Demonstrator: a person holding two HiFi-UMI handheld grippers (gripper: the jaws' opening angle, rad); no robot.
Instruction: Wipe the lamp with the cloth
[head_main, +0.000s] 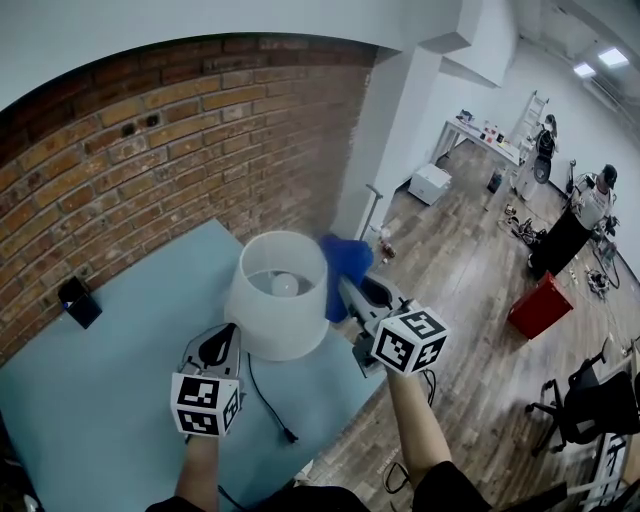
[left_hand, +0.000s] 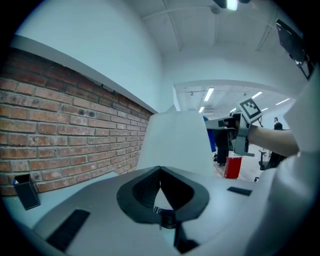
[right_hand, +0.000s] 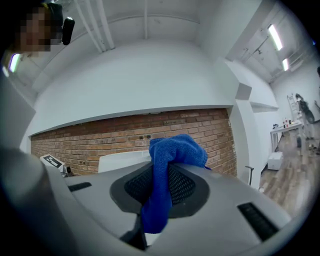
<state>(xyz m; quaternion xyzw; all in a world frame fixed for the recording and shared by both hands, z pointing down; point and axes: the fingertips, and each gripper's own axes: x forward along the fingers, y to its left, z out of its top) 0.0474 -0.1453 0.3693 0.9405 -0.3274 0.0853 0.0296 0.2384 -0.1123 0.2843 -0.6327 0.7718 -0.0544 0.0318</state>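
A lamp with a white shade (head_main: 278, 300) and a bare bulb (head_main: 285, 285) stands on the light blue table (head_main: 110, 390). My right gripper (head_main: 347, 290) is shut on a blue cloth (head_main: 345, 262), which is pressed against the shade's right side. In the right gripper view the cloth (right_hand: 167, 170) bulges out over the jaws, with the shade (right_hand: 125, 159) just behind. My left gripper (head_main: 222, 335) sits low at the shade's left, its tip under the rim. In the left gripper view the gripper (left_hand: 160, 170) has its jaw tips meeting, and the shade (left_hand: 175, 142) rises beyond. The lamp's base is hidden.
A black cord (head_main: 268, 400) runs from the lamp toward the table's front edge. A small black box (head_main: 78, 300) stands near the brick wall (head_main: 150, 160) at the left. The table edge drops to a wooden floor at the right. A red bin (head_main: 540, 305) and a person are far off.
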